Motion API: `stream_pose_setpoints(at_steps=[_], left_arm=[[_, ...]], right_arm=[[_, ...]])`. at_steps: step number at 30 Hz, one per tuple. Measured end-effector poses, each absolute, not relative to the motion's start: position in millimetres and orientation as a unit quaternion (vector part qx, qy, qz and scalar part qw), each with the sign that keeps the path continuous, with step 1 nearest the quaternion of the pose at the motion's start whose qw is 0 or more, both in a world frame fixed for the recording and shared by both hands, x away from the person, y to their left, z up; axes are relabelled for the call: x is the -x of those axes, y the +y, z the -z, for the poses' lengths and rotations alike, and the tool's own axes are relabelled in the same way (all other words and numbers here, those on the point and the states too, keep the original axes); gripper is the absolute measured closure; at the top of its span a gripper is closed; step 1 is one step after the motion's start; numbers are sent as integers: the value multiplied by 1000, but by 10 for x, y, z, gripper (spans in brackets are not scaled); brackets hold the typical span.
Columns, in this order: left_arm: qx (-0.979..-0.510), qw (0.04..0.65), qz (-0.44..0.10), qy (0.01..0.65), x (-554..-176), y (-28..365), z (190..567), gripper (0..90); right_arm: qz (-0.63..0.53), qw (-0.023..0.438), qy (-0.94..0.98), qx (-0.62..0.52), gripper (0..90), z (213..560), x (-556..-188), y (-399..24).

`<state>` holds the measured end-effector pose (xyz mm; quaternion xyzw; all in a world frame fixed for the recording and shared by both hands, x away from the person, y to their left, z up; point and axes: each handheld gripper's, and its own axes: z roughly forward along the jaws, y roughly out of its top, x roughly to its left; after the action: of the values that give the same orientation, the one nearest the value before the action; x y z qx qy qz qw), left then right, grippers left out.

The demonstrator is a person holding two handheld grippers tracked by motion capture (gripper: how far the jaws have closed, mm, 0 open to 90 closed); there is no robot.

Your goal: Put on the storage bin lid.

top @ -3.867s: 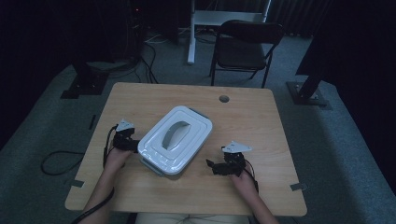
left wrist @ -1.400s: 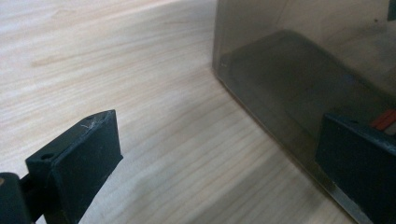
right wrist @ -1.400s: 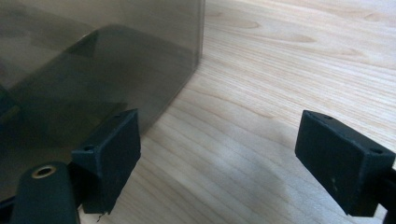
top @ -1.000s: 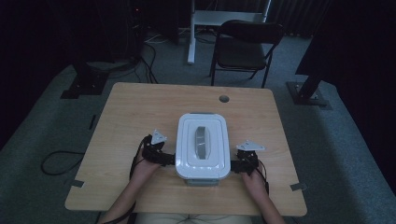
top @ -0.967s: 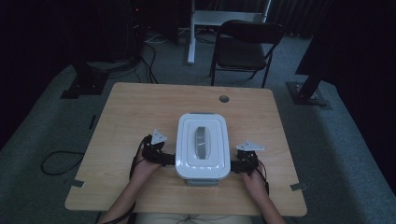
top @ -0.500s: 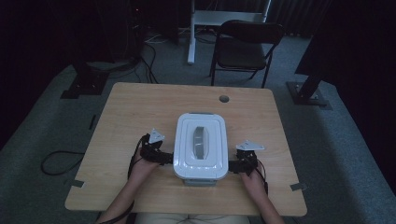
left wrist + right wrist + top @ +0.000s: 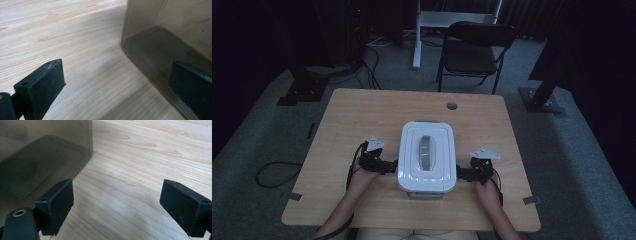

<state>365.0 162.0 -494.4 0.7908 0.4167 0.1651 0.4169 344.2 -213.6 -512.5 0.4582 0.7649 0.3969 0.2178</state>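
Since a few seconds ago: box (image 7: 427,156) turned from skewed to square with the counter (image 7: 362,115) edges, near the front edge, lid on; placing looks done.
Left gripper (image 7: 387,165): at the box's left wall, fingers (image 7: 40,87) spread, holding nothing.
Box: midway along the counter's width.
Right gripper (image 7: 464,173): at the right wall, fingers (image 7: 56,202) just opened wide, nothing between them.
Hands: low, level, pointing inward.

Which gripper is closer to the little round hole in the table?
Right. The right gripper sits right of the box; the hole lies farther from the left gripper.
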Motion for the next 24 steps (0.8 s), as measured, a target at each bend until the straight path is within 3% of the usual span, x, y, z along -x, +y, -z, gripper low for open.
stream_pose_setpoints(at_steps=[24], left_arm=[[-775, 413, -177, 443, -3569, 1943, 4898, 13]], right_arm=[[-409, 242, 748, -464, 116, 5051, -3366, -2334]])
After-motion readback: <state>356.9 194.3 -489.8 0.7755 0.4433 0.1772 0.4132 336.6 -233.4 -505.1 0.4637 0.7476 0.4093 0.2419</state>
